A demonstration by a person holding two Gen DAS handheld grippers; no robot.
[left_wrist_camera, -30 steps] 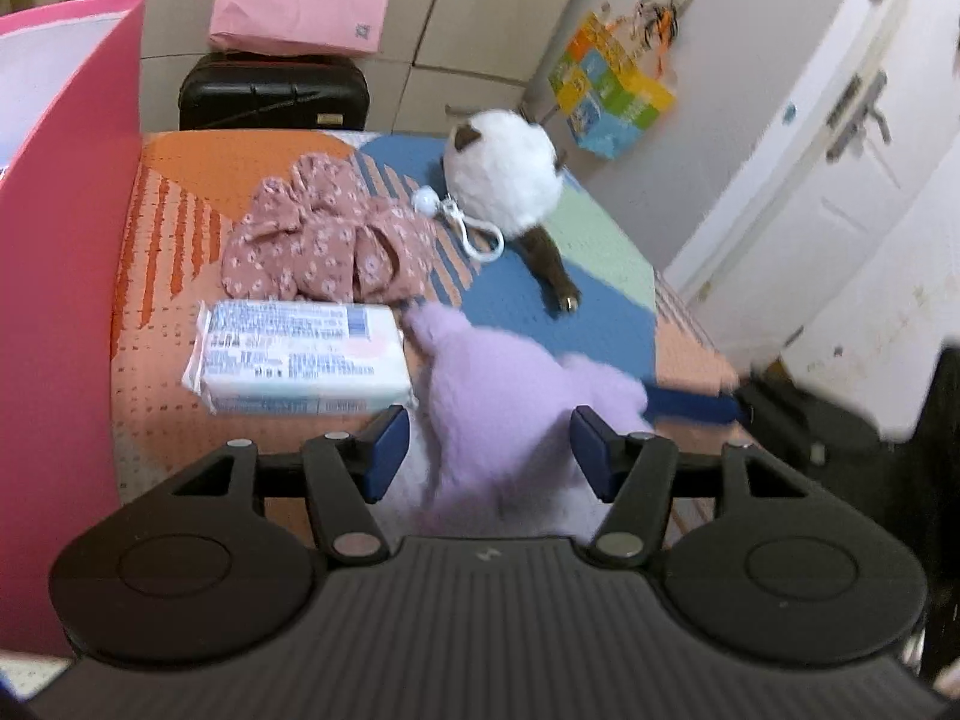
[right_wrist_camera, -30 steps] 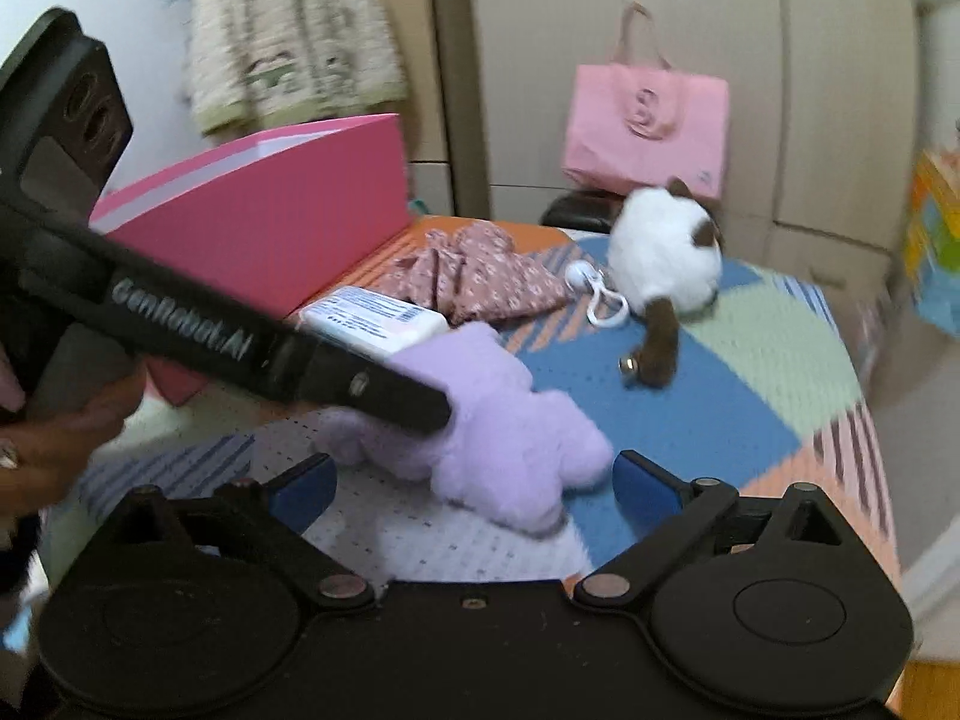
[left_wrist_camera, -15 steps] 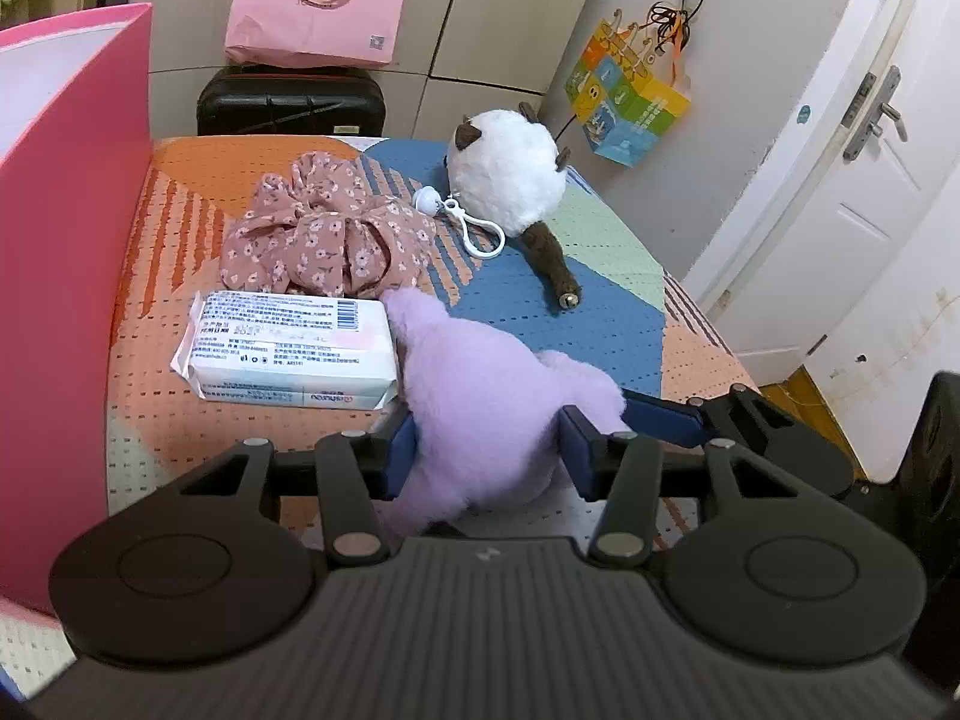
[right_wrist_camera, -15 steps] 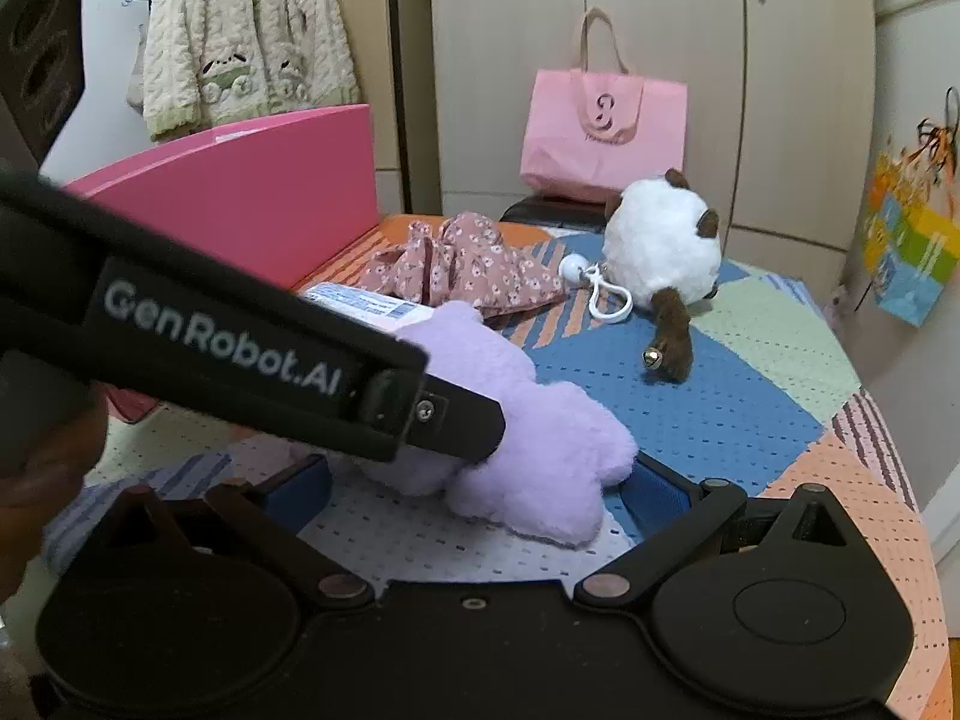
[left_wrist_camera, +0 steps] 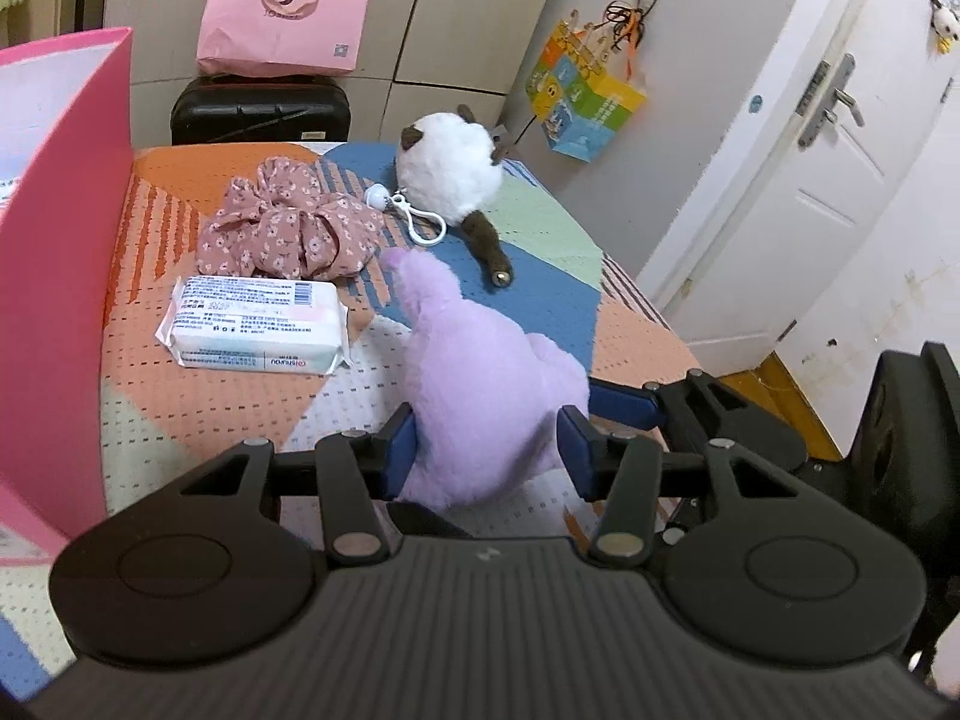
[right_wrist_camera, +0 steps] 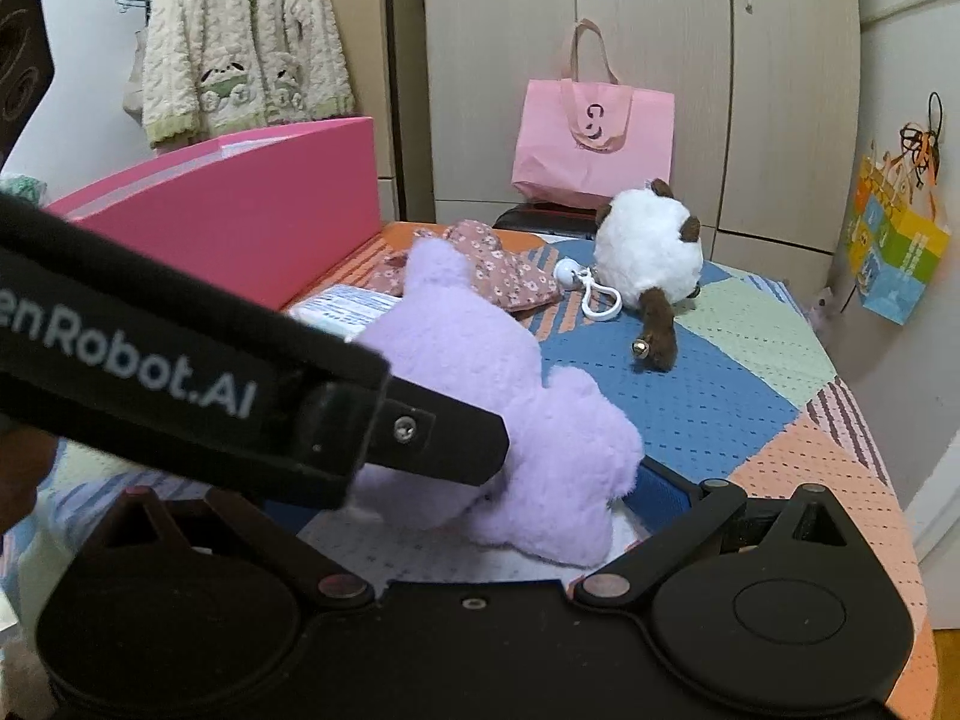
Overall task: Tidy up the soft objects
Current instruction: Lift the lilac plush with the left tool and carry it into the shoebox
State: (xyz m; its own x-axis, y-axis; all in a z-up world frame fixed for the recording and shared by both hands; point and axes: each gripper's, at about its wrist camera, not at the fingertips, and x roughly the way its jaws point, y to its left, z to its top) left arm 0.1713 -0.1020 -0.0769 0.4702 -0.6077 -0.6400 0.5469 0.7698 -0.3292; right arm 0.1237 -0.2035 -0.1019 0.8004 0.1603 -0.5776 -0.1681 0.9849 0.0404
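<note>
My left gripper (left_wrist_camera: pixel 487 450) is shut on a lilac plush toy (left_wrist_camera: pixel 480 378), its blue pads pressed into both sides. The toy is lifted and tilted up off the patchwork cloth; it also shows in the right wrist view (right_wrist_camera: pixel 480 396). My right gripper (right_wrist_camera: pixel 468 498) is open just below and around the toy's lower end, not squeezing it; its left finger is hidden behind the left gripper's body. Farther back lie a white tissue pack (left_wrist_camera: pixel 258 333), a pink floral scrunchie (left_wrist_camera: pixel 288 228) and a white-and-brown plush keychain (left_wrist_camera: pixel 450 174).
A tall pink box (left_wrist_camera: pixel 54 276) stands along the left edge of the table. A pink bag (left_wrist_camera: pixel 288 6) sits on a black case (left_wrist_camera: pixel 258 114) behind the table. The table's right edge (left_wrist_camera: pixel 648 312) drops to the floor by a white door.
My left gripper closed on the lilac toy and raised it off the cloth. My right gripper moved in closer under the toy.
</note>
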